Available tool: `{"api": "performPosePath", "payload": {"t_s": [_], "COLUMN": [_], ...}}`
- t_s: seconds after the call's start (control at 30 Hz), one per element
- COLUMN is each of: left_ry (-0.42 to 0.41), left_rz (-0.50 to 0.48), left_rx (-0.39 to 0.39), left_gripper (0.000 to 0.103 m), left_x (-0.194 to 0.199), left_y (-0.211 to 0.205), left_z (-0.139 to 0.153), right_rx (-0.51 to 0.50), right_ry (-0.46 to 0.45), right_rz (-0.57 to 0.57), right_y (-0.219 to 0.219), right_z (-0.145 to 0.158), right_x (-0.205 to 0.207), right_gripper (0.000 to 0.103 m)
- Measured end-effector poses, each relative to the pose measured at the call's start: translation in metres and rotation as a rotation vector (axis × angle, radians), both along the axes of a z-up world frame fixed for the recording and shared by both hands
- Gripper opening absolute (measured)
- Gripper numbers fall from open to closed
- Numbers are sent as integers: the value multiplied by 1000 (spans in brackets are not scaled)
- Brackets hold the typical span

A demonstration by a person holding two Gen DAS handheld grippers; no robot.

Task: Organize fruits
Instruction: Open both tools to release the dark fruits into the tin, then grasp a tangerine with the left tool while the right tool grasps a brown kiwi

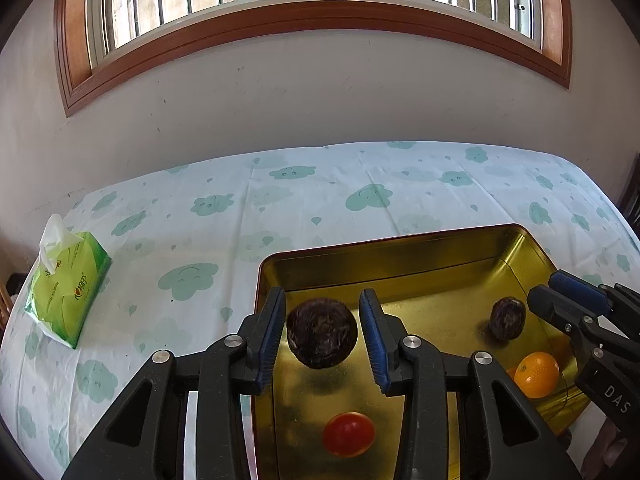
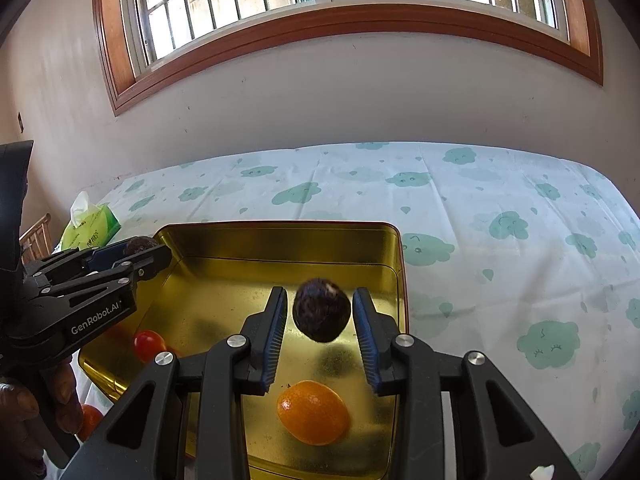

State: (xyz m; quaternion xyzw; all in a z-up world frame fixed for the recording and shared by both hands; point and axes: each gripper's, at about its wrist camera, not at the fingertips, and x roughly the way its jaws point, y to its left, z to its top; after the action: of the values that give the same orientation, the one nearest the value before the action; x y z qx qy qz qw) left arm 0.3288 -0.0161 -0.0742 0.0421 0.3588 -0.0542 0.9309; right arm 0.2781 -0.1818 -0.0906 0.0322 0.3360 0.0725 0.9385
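1. Your left tool [image 1: 322, 299] stands narrow, and its blue pads do not press on anything. A round dark fruit [image 1: 322, 334] is between them, with a thin gap on each side.
2. That fruit is above the floor of the golden tin [image 1: 400, 254], near the left wall of the tin, and its shadow lies on the metal under it. I cannot tell if it touches the floor.
3. Your right tool [image 2: 320, 297] is also narrow and grips nothing. A second dark fruit [image 2: 322, 310] is between its pads, and you can see a small gap on both sides.
4. This second fruit is over the right half of the tin, close to the right wall, with a dark shadow below it.
5. One red tomato [image 1: 348, 434] lies on the tin floor near the front, on the left side, below your left tool.
6. One orange [image 2: 313, 412] lies on the tin floor at the front right, below your right tool.
7. The tin stands on the worktop [image 2: 500, 200], which has a pale cloth with green clouds.
8. A green tissue pack [image 1: 68, 284] lies on the cloth, well apart from the tin, at the left edge.
9. Your hand [image 2: 24, 412] around the left tool's handle shows in the right wrist view, at the lower left corner.
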Motion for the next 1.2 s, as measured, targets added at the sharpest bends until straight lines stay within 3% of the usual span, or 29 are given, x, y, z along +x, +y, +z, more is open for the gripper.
{"api": "performPosePath", "payload": {"t_s": [0.1, 0.3, 0.53, 0.8, 1.0, 1.1, 1.2], "left_ry": [-26, -55, -62, -115, -136, -122, -89], "left_rz": [6, 17, 30, 32, 25, 31, 49], "left_rx": [12, 35, 45, 47, 15, 27, -11], "left_gripper": [58, 69, 71, 72, 72, 72, 72], "left_x": [-3, -8, -14, -44, -95, -124, -150], "left_y": [0, -2, -1, 8, 21, 29, 46], "left_z": [2, 5, 10, 37, 47, 37, 22], "right_rx": [-2, 12, 49, 61, 39, 52, 48], "right_ry": [-10, -22, -70, -117, -33, 28, 59], "right_rz": [-1, -8, 15, 1, 15, 34, 58], "right_y": [0, -3, -4, -26, -34, -34, -28], "right_z": [2, 7, 26, 44, 18, -1, -14], "right_x": [0, -4, -25, -86, -132, -148, -154], "right_gripper": [32, 32, 33, 37, 42, 42, 42]}}
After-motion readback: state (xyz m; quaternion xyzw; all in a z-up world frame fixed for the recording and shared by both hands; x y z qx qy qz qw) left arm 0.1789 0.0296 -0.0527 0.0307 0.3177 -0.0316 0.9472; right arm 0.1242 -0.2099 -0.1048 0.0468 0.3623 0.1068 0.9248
